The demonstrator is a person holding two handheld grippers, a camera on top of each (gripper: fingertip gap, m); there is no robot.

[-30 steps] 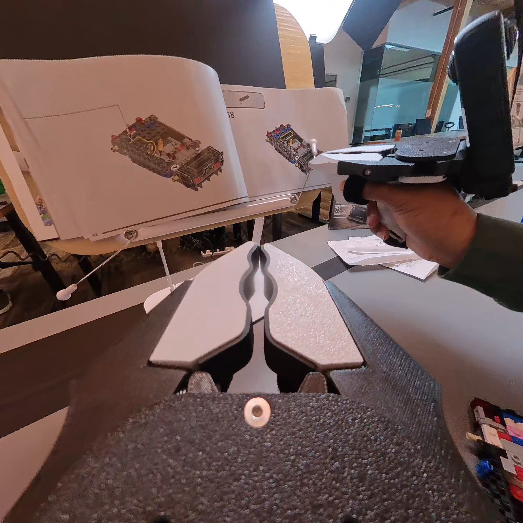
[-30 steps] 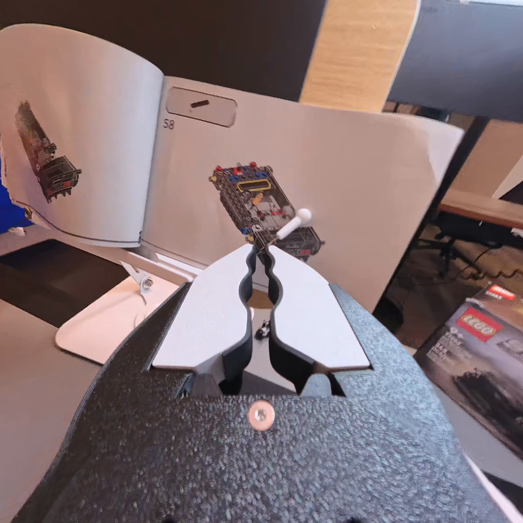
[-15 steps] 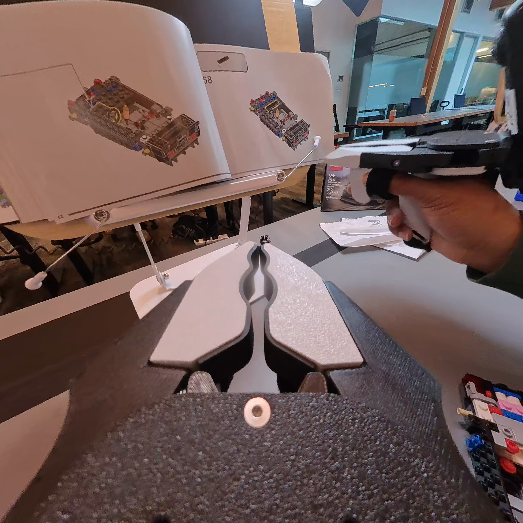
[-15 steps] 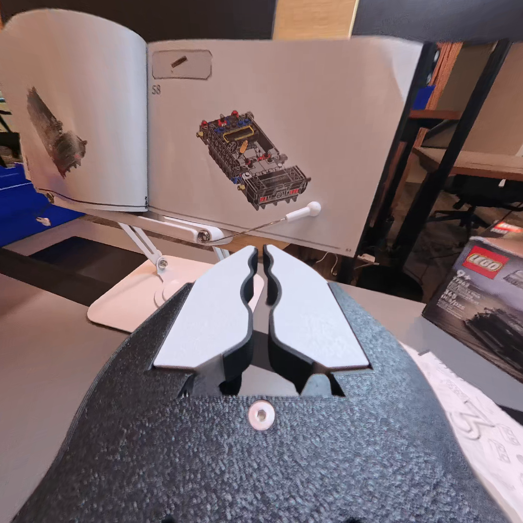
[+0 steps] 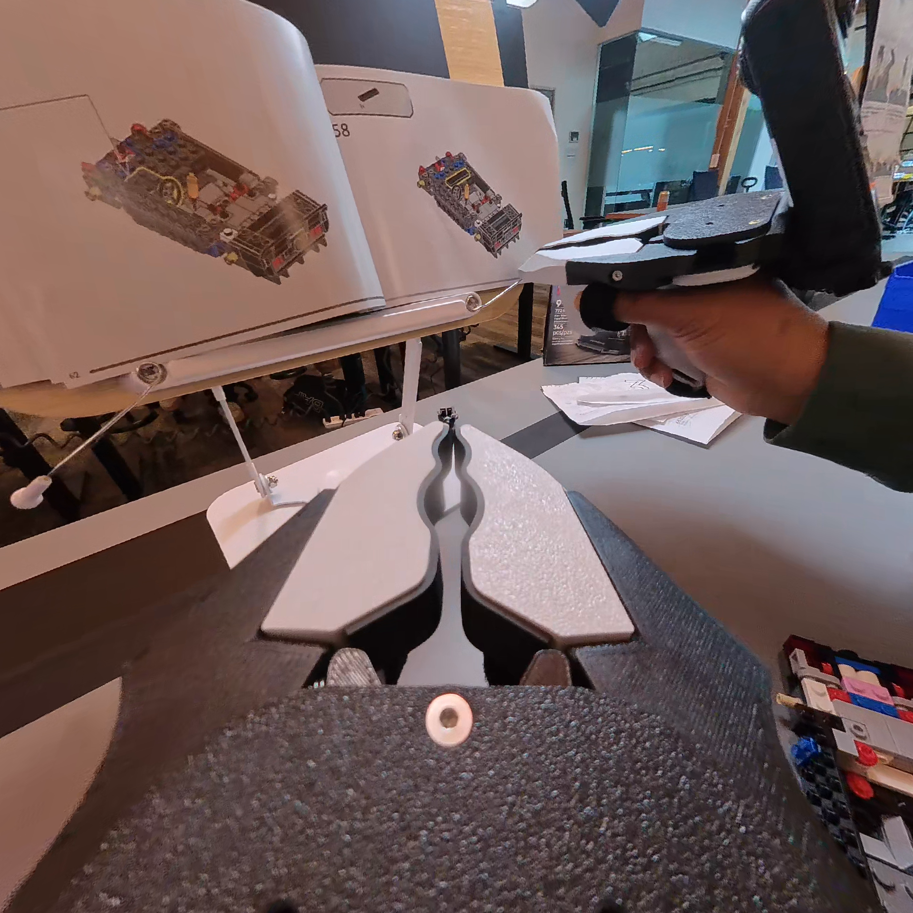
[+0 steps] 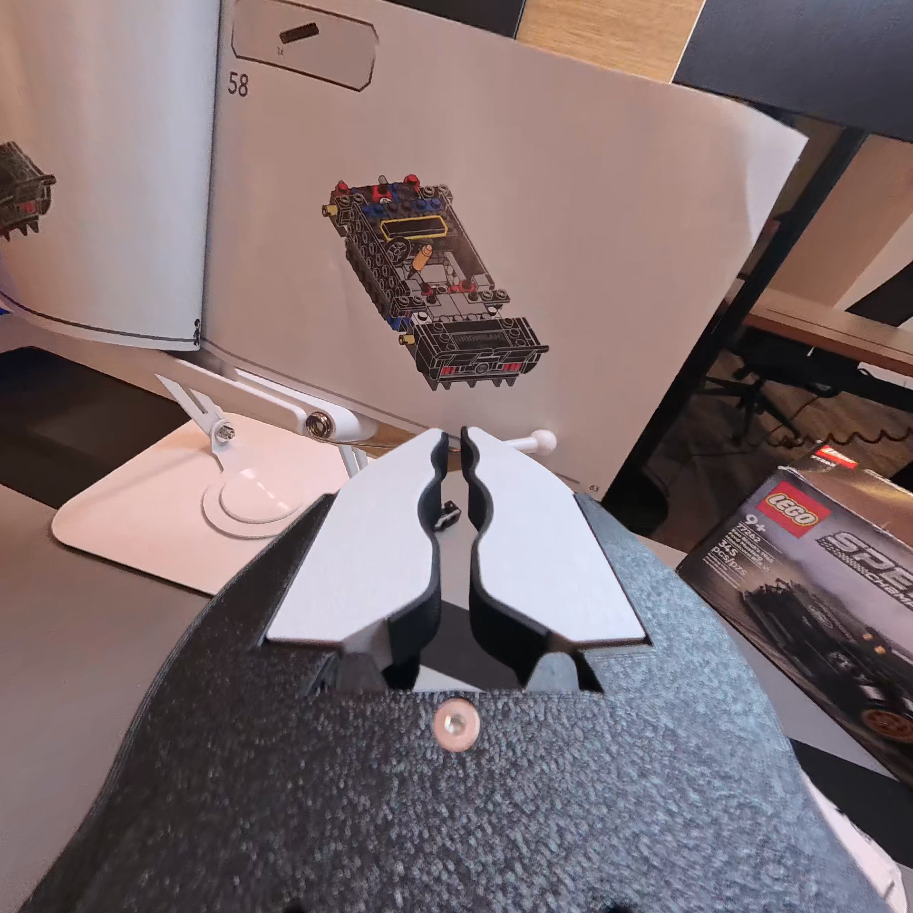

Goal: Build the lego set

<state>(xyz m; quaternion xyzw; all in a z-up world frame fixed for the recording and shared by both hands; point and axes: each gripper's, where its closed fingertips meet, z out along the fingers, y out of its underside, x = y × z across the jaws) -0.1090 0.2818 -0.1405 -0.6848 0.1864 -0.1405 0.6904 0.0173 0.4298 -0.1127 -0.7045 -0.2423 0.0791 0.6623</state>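
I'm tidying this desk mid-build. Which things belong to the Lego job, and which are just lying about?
Job: booklet on its stand; half-built model; small black piece at left claw.
Lying about: box; papers.

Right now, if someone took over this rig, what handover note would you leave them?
Left gripper: shut, apparently empty, low over the grey table.
Right gripper: jaws slightly apart at the wire page clip of the white book stand, gripping nothing visible.
Open white instruction booklet rests on it.
Part-built multicoloured lego model lies right of the left gripper; small black piece beside the stand's base.
Build unfinished.
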